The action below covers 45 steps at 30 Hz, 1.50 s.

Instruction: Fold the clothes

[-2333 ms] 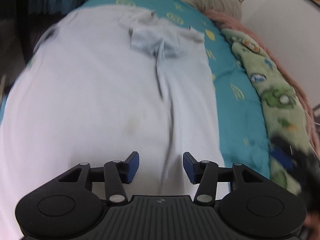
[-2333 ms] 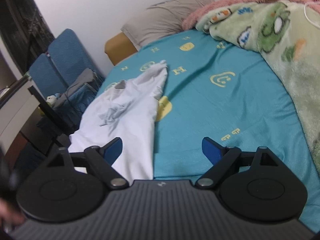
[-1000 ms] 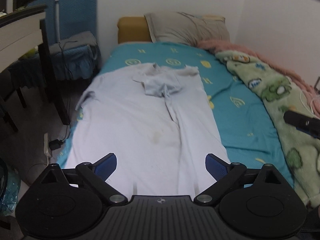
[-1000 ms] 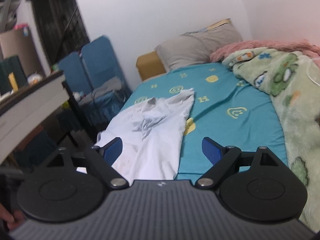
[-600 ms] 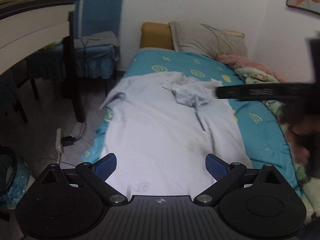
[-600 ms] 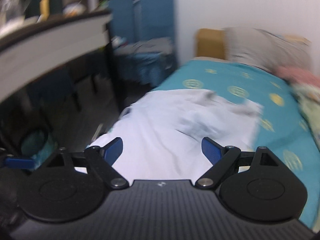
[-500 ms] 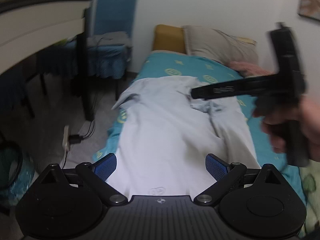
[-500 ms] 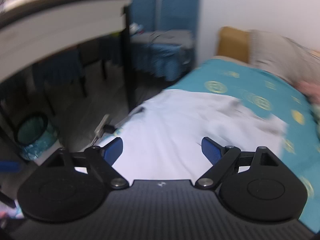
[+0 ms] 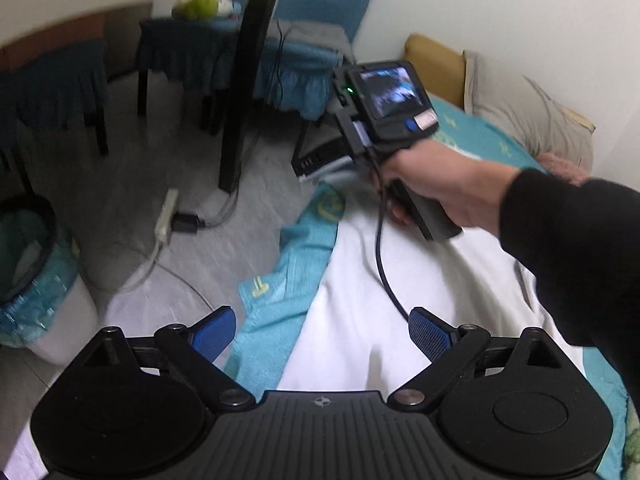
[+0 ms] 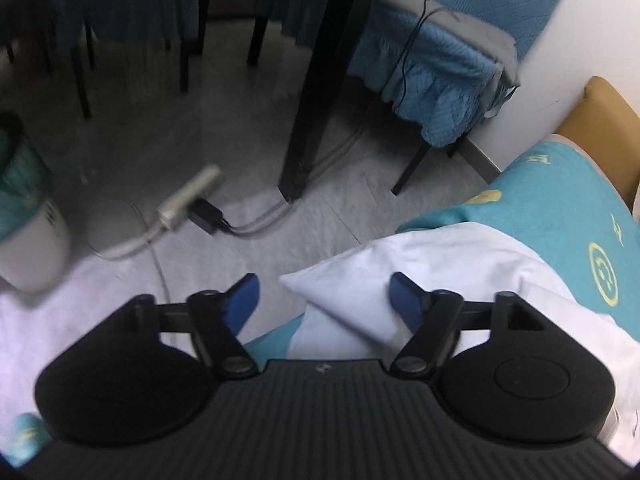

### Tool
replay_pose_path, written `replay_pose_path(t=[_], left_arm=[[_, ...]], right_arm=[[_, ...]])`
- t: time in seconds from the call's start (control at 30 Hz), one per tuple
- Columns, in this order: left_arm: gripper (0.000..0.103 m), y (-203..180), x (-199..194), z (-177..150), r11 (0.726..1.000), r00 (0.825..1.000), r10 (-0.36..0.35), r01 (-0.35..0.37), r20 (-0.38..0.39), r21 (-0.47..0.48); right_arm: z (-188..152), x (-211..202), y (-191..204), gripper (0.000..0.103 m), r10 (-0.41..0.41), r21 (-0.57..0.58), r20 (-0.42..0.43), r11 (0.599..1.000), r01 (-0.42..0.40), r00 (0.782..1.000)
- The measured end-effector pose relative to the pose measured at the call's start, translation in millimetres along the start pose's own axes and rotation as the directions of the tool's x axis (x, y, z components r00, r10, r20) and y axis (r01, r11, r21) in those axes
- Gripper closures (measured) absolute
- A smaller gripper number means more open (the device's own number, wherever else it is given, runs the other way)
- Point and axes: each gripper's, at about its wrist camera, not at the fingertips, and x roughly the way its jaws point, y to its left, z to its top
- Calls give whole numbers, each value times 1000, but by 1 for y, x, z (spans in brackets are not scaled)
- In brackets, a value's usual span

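Note:
A white garment [image 9: 404,280] lies spread on the teal bed sheet [image 9: 280,296]. In the right wrist view one pointed corner of the garment [image 10: 344,284] sticks out over the bed's side edge. My right gripper [image 10: 324,300] is open around that corner, and its right pad [image 10: 404,300] is against the cloth. My left gripper [image 9: 322,330] hangs open above the garment's near edge with nothing between its pads. A hand [image 9: 440,184] in a black sleeve [image 9: 580,264] holds the right tool, whose screen [image 9: 390,90] faces me; its fingers are hidden there.
Beside the bed, a power strip [image 10: 188,198] with cables lies on the grey floor. A black table leg [image 10: 316,80] stands there, with blue-covered chairs [image 10: 436,64] behind and a lined bin [image 9: 28,264] at the left. A grey pillow [image 9: 532,120] lies at the bedhead.
Both views swung from looking along the bed to its left edge and the floor. The right tool crossed in front of the left, dropped over the garment's corner, and its jaws narrowed.

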Motion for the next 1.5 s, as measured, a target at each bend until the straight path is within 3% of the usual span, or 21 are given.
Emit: replay_pose_path(t=[0.07,0.13,0.17,0.3,0.43,0.57,0.67,0.7,0.87,0.93,0.97,1.0,1.03,1.1,1.3,1.4,1.5], left_arm=[[8,-1,5,0,1000,1000,2,-2,-11,-6],[8,0,11,0,1000,1000,5,-5,-13,-8],[8,0,13,0,1000,1000,7,-7,-14,-6],[8,-1,15,-1,1000,1000,15,-15,-1,0],[8,-4,6,-2,1000,998,1,-1,55,2],[8,-13,-4,-3,999,995,-26,23,98,24],[8,-23,-10,-5,998,992,-51,46,115,49],[8,-27,-10,-5,997,991,-57,50,118,62],[8,-47,2,-8,990,993,-74,62,95,126],[8,-54,8,-9,987,994,-85,75,73,141],[8,-58,11,-10,986,994,-89,79,62,147],[8,-61,14,-11,985,994,-90,80,55,154],[8,-64,16,-12,984,995,-90,82,48,161],[8,-69,20,-14,981,995,-88,79,41,174],[8,-76,33,-20,979,998,-63,59,17,194],[8,-74,37,-20,980,998,-57,55,6,190],[8,-74,40,-21,980,999,-50,50,-4,193]], right_arm=[[1,10,-1,40,-15,-20,3,1000,15,1000],[0,10,-3,95,-33,-6,13,999,34,999],[-1,6,-6,98,-37,16,27,999,36,999],[-7,-33,-23,99,-46,84,151,996,33,988],[-30,-90,-61,99,-110,243,270,969,43,956],[-65,-152,-108,99,-212,437,367,899,34,906],[-102,-189,-148,99,-302,588,391,809,16,869],[-121,-194,-162,99,-326,637,370,771,18,870],[-219,-194,-210,96,-348,798,186,599,66,919],[-251,-193,-221,95,-331,822,123,562,90,936],[-263,-192,-221,94,-319,815,110,571,98,941],[-271,-194,-218,82,-310,802,106,589,103,945],[-276,-195,-215,51,-303,786,111,610,103,947],[-268,-198,-205,16,-300,740,167,667,82,939],[-240,-204,-175,19,-260,570,326,821,30,909],[-207,-196,-152,31,-168,440,353,898,-5,920],[-187,-170,-145,36,-150,405,271,914,29,951]])
